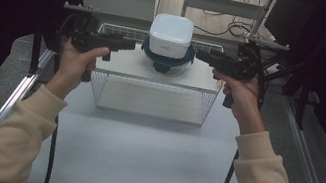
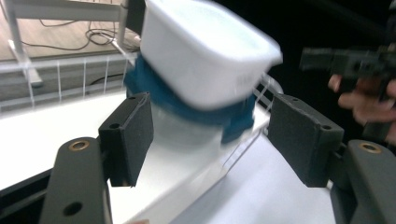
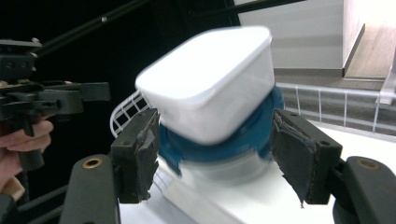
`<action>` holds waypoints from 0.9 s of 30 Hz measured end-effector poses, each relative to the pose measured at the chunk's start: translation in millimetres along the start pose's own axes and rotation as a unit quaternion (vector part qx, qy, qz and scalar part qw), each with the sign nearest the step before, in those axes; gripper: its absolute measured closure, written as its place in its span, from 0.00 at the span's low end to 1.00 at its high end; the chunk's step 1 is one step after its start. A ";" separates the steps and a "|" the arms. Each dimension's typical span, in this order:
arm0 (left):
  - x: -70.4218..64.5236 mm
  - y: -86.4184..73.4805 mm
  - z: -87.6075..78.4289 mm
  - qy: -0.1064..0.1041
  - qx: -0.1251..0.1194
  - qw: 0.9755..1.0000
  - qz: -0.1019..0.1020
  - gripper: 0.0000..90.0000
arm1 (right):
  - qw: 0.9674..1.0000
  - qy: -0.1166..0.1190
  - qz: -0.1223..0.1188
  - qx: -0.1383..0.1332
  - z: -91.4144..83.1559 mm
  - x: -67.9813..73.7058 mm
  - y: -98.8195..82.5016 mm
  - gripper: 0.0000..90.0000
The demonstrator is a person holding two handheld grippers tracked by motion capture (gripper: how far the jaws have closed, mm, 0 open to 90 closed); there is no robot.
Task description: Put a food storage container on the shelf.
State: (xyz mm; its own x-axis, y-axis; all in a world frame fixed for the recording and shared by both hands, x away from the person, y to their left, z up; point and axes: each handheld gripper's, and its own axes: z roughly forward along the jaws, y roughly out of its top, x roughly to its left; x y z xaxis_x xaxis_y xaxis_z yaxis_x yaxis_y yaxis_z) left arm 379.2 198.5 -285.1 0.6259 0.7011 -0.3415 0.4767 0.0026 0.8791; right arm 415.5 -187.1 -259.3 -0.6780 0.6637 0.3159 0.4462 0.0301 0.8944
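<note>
Flanking the white tub [image 1: 171, 34] stacked on the blue-lidded glass bowl [image 1: 166, 61] atop the wire rack [image 1: 154, 72], my left gripper [image 1: 128, 45] and right gripper [image 1: 201, 54] stand with jaws apart, gripping nothing.

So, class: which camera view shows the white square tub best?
The high view: the white tub appears sharp and whole, stacked on the blue-lidded container. Both gripper views show it closer but blurred and tilted.

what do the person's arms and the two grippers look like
Both arms wear cream long sleeves. The left gripper and right gripper are black, pistol-shaped, each trailing a black cable. Their fingers carry square black foam pads, frayed on the right gripper's.
</note>
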 end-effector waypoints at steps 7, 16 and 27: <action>-8.6 -41.6 -12.7 0.015 0.023 0.999 0.025 0.34 | 0.998 -0.009 -0.051 0.025 -11.3 9.2 -40.2 0.37; -13.3 -97.6 -21.7 0.007 0.046 0.999 0.026 0.34 | 0.996 0.000 -0.076 0.051 -19.9 14.7 -100.4 0.37; -10.4 -171.0 -25.4 0.025 0.077 0.997 0.014 0.32 | 0.994 -0.009 -0.063 0.091 -34.3 5.3 -172.9 0.36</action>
State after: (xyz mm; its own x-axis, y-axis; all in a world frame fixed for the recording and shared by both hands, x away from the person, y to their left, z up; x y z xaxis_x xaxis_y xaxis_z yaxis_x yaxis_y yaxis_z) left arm 275.5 208.8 -423.4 0.6100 0.7343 -0.2978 0.5511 -0.1231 0.8253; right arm 314.7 -214.4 -401.4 -0.7250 0.6599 0.1972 0.4573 0.2471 0.8543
